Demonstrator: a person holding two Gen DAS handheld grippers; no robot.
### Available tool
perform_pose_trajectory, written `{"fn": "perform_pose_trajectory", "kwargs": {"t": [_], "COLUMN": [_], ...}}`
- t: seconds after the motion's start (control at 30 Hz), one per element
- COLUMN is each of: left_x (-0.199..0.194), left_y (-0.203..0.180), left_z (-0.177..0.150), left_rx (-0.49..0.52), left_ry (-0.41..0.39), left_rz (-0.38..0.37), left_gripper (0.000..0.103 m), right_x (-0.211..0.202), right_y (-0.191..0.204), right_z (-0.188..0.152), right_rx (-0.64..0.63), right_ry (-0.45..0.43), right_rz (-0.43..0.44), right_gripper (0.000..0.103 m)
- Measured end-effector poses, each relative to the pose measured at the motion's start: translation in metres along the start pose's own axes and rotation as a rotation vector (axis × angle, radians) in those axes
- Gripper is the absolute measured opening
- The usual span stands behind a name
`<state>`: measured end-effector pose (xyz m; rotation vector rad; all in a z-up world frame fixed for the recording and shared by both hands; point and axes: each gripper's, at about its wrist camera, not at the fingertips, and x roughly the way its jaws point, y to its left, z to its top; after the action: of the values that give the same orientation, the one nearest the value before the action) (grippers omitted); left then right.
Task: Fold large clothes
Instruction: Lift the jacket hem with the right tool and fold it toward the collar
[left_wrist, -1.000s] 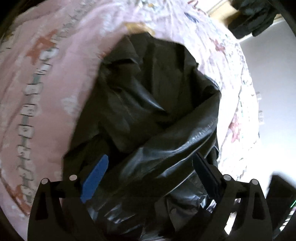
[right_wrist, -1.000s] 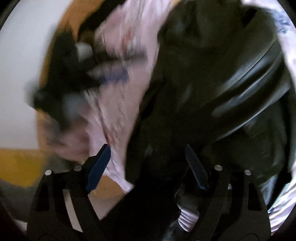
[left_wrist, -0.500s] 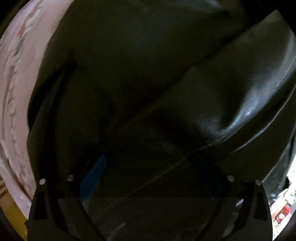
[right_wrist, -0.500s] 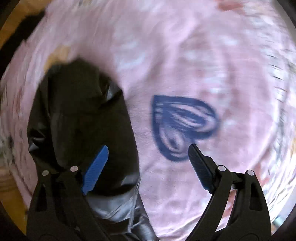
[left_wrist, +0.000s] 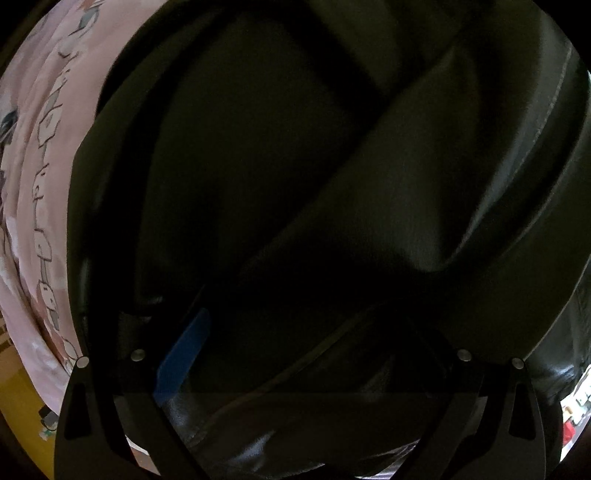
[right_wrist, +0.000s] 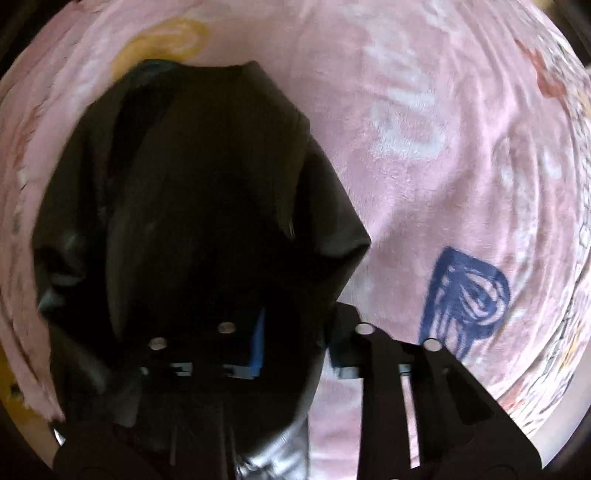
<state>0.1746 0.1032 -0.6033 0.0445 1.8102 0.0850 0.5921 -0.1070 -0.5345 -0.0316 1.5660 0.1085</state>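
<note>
Beneath both your claws spreads a pink blanket (right_wrist: 424, 110), printed with pale shapes, a yellow patch and a dark blue heart (right_wrist: 465, 295) that sits just off the right side of your right claw. On it lies the black leather jacket (right_wrist: 192, 206), crumpled and glossy; it fills nearly all of the left wrist view (left_wrist: 332, 203), with only a strip of pink blanket (left_wrist: 40, 184) showing past the left side of your left claw.

Your left claw (left_wrist: 291, 350) stands wide, pointing steeply down, with jacket folds directly ahead of it (only its left blue pad is plain; the other is lost in shadow), and nothing pinched between the pads.

Your right claw (right_wrist: 291, 332) is closing, its jaws narrow, with the jacket's edge bunched between them; I cannot tell whether the pads already press on it.
</note>
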Motion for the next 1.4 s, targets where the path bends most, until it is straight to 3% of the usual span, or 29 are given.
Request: {"fn": "perform_pose_trajectory", "kwargs": {"t": [0.1, 0.2, 0.3, 0.4, 0.43, 0.5, 0.53, 0.63, 0.7, 0.8, 0.9, 0.93, 0.97, 1.07, 1.23, 1.33, 1.4], "left_x": [-0.001, 0.000, -0.006, -0.026, -0.038, -0.065, -0.085, -0.125, -0.129, -0.101, -0.058, -0.036, -0.022, -0.020, -0.037, -0.060, -0.073], "left_y": [0.004, 0.009, 0.015, 0.022, 0.023, 0.020, 0.015, -0.005, -0.026, -0.055, -0.055, -0.054, -0.051, -0.057, -0.041, -0.025, -0.017], "left_z": [-0.011, -0.027, -0.037, -0.035, -0.031, -0.021, -0.013, 0.014, 0.040, 0.064, 0.074, 0.071, 0.065, 0.055, 0.046, 0.031, 0.022], "left_rx": [-0.015, -0.017, -0.008, -0.012, -0.017, -0.031, -0.037, -0.049, -0.051, -0.076, -0.127, -0.158, -0.177, -0.112, -0.113, -0.111, -0.094], "left_ry": [-0.007, 0.002, -0.001, -0.021, -0.041, -0.102, -0.153, -0.281, -0.302, -0.268, -0.180, -0.140, -0.131, -0.177, -0.192, -0.242, -0.259], "left_rz": [-0.008, 0.016, 0.026, -0.007, -0.032, -0.076, -0.105, -0.179, -0.245, -0.250, -0.212, -0.189, -0.213, -0.195, -0.204, -0.266, -0.308], "left_gripper": [0.096, 0.096, 0.095, 0.077, 0.076, 0.077, 0.082, 0.089, 0.089, 0.089, 0.087, 0.092, 0.095, 0.096, 0.092, 0.092, 0.092], "right_x": [0.008, 0.005, -0.021, -0.075, -0.092, -0.103, -0.102, -0.079, -0.051, -0.010, 0.009, 0.013, 0.015, 0.009, -0.044, -0.057, -0.066], "right_y": [-0.024, -0.033, -0.056, -0.076, -0.079, -0.076, -0.068, -0.043, -0.041, -0.054, -0.069, -0.076, -0.079, -0.090, -0.106, -0.100, -0.090], "right_z": [-0.002, -0.009, -0.021, -0.054, -0.071, -0.095, -0.112, -0.138, -0.138, -0.124, -0.118, -0.111, -0.110, -0.123, -0.150, -0.155, -0.149], "right_rx": [0.162, 0.188, 0.210, 0.188, 0.157, 0.096, 0.040, -0.054, -0.044, 0.082, 0.152, 0.205, 0.243, 0.292, 0.294, 0.314, 0.364], "right_ry": [-0.038, -0.075, -0.094, -0.255, -0.296, -0.282, -0.238, -0.159, -0.113, -0.077, -0.086, -0.091, -0.083, -0.079, -0.230, -0.281, -0.336], "right_rz": [0.068, 0.118, 0.245, 0.400, 0.495, 0.561, 0.586, 0.526, 0.481, 0.500, 0.438, 0.449, 0.481, 0.568, 0.600, 0.590, 0.674], "right_gripper": [0.023, 0.024, 0.028, 0.028, 0.028, 0.028, 0.027, 0.027, 0.023, 0.017, 0.009, 0.007, 0.007, 0.008, 0.012, 0.014, 0.014]}}
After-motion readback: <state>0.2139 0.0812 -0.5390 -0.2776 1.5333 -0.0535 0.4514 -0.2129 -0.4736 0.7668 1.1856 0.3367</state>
